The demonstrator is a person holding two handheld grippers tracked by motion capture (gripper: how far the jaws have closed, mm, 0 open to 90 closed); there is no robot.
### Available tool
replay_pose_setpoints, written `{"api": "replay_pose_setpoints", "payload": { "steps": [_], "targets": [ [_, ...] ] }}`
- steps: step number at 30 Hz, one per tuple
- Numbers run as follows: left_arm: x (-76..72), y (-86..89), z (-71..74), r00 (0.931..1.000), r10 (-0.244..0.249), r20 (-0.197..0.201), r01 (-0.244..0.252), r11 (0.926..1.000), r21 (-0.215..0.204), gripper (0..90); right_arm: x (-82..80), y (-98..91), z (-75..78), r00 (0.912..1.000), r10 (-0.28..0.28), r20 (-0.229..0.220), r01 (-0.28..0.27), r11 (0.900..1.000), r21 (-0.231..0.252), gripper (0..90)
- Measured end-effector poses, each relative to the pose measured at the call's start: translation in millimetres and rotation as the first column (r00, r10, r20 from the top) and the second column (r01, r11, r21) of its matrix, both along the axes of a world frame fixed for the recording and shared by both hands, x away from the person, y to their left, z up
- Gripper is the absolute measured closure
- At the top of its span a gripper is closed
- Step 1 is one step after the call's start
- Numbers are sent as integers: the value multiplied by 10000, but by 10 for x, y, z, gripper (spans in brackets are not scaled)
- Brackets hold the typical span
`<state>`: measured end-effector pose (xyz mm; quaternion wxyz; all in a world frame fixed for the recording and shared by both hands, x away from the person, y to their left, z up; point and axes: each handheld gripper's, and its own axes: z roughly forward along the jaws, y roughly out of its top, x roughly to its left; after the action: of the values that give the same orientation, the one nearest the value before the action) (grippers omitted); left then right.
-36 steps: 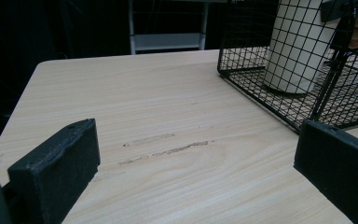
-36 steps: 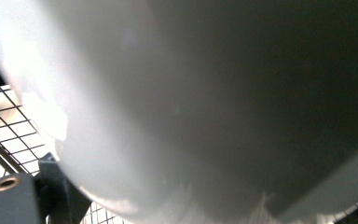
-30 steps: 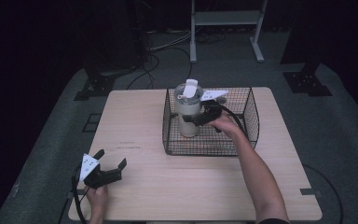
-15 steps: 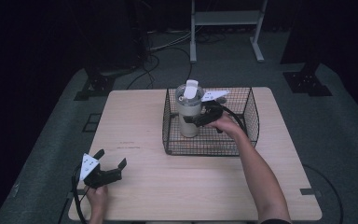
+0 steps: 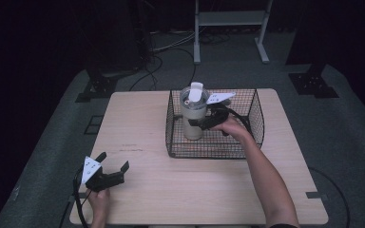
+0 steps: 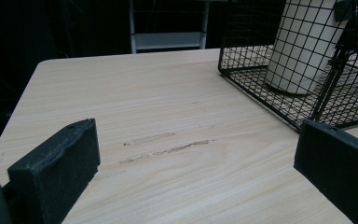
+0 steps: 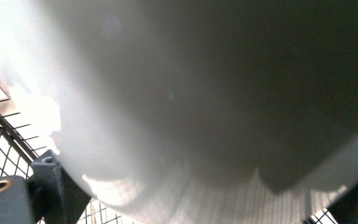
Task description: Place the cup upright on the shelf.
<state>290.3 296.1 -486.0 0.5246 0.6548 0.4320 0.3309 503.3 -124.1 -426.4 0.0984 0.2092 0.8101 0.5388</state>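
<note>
Nothing has shifted since a second ago: right gripper (image 5: 200, 122) fingers clasp the tumbler (image 5: 193, 114) standing inside the wire basket (image 5: 253, 124); left gripper (image 5: 110, 167), fingers spread, rests well apart; lifting could snag the basket rim and tip the tumbler

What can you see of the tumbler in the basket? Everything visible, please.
The tumbler is a cream, smooth-walled cup, tapering toward its base, with a clear lid and a white flip tab. It stands upright on the floor of the black wire basket, in its left half. The right gripper has a jaw on either side of its body; the right gripper view shows the wall blurred, pressed close between them.
</note>
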Motion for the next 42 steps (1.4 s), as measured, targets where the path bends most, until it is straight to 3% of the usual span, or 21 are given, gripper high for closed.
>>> {"api": "replay_pose_setpoints", "payload": {
  "steps": [31,42],
  "targets": [
    [-3,-10,-1,10000,-16,21,16,10000,48,0,-194,-377,123,9990,-437,86,436,9990,77,43],
    [-4,-11,-1,10000,-12,8,12,10000,56,0,-281,-492,251,9974,-655,291,652,9978,136,43]
  ]
}}
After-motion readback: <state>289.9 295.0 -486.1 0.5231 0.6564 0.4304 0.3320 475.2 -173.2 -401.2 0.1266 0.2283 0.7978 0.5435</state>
